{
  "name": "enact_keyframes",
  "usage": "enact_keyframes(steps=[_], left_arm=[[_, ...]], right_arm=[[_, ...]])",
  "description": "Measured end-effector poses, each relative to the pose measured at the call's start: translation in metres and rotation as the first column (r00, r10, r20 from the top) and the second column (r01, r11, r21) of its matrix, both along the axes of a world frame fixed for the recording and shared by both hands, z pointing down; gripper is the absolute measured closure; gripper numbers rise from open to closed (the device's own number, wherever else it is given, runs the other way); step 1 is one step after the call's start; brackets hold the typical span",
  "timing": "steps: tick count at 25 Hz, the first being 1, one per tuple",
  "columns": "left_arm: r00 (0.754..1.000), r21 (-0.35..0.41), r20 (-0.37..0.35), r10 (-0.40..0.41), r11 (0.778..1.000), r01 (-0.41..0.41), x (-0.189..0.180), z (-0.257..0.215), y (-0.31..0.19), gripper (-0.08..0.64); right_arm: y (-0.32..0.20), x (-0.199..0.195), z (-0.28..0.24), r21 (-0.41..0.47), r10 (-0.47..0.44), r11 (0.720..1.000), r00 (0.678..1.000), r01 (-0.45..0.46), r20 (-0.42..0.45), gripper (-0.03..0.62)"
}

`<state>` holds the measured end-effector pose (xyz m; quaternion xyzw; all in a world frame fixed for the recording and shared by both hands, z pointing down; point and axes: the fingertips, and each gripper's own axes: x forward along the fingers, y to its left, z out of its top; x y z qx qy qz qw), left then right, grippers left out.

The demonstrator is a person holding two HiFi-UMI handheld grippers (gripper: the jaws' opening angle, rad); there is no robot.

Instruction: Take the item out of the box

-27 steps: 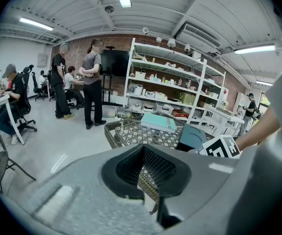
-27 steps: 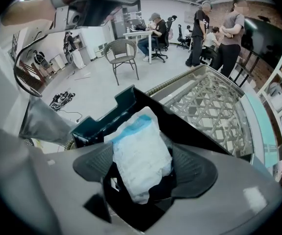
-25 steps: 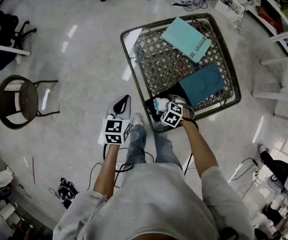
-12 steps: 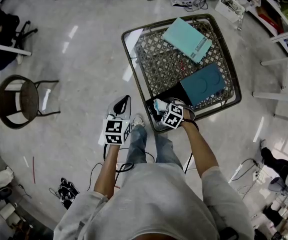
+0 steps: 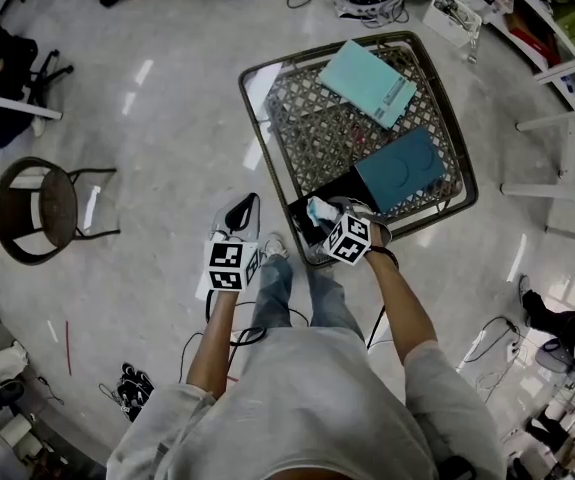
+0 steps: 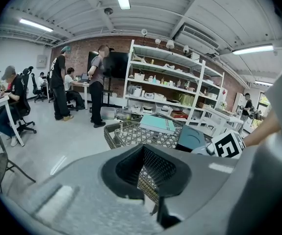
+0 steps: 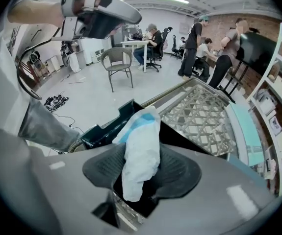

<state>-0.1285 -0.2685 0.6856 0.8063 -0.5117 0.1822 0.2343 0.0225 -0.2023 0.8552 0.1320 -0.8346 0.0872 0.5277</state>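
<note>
The pale, glossy floor (image 5: 147, 118) is seen spread all round, and on it the lattice-topped metal worktop (image 5: 317, 133) is stood straight ahead of the person. Well apart at the left, a round-seated chair (image 5: 32, 203) is parked. On the worktop's far side a light teal flat box (image 5: 369, 80) is laid, and nearer the right edge a dark teal flat box (image 5: 402, 168) is set. Just beside that one, at the worktop's near corner, the open dark box (image 5: 302, 230) is found.

And now the grippers. The left gripper (image 5: 242, 210) is held off the worktop's near left edge, over the floor. Its fingers are parted a little and nothing is gripped, the lattice being seen through the gap. The right gripper (image 5: 339, 218) is brought in over the open box, and its fingers are being closed. Between them the white and blue packet (image 7: 141, 151) is caught, both sides met by the pads. The packet is seen over the box mouth. Whether its lower end rests inside cannot be told.
</note>
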Motion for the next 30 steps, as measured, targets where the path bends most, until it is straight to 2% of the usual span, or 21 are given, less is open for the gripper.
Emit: enact_keyframes(steps=[7,11,13,14,17,20,22,26,30], left_arm=[[1.0,0.017,-0.002,0.027,1.0,-0.026,0.011,-0.008,-0.005,0.557],[0.999,0.034,-0.001,0.035,0.999,-0.035,0.015,-0.017,-0.008,0.557],[0.999,0.045,0.001,0.037,0.998,-0.037,0.016,-0.022,-0.01,0.557],[0.999,0.051,0.002,0.038,0.998,-0.038,0.016,-0.024,-0.011,0.557],[0.999,0.068,0.003,0.041,0.997,-0.041,0.018,-0.033,-0.016,0.557],[0.999,0.087,0.0,0.038,0.995,-0.038,0.02,-0.045,-0.02,0.557],[0.999,0.104,-0.005,0.036,0.994,-0.035,0.022,-0.054,-0.023,0.557],[0.999,0.145,-0.007,0.039,0.989,-0.037,0.026,-0.071,-0.032,0.557],[0.999,0.181,-0.004,0.041,0.983,-0.04,0.028,-0.09,-0.039,0.557]], right_arm=[[-0.017,0.021,-0.034,0.116,0.123,0.985,0.991,-0.127,0.045,0.391],[-0.025,0.031,-0.057,0.14,0.24,0.957,0.964,-0.255,0.115,0.391],[-0.032,0.036,-0.074,0.133,0.333,0.923,0.924,-0.36,0.189,0.393],[-0.037,0.038,-0.084,0.122,0.384,0.9,0.893,-0.419,0.234,0.393],[-0.056,0.049,-0.115,0.079,0.515,0.813,0.776,-0.577,0.365,0.393],[-0.069,0.064,-0.141,0.047,0.588,0.734,0.668,-0.678,0.457,0.393],[-0.074,0.073,-0.158,0.036,0.611,0.692,0.612,-0.721,0.501,0.393],[-0.083,0.088,-0.185,0.049,0.621,0.634,0.547,-0.771,0.562,0.393],[-0.089,0.099,-0.215,0.072,0.607,0.597,0.509,-0.799,0.611,0.393]])
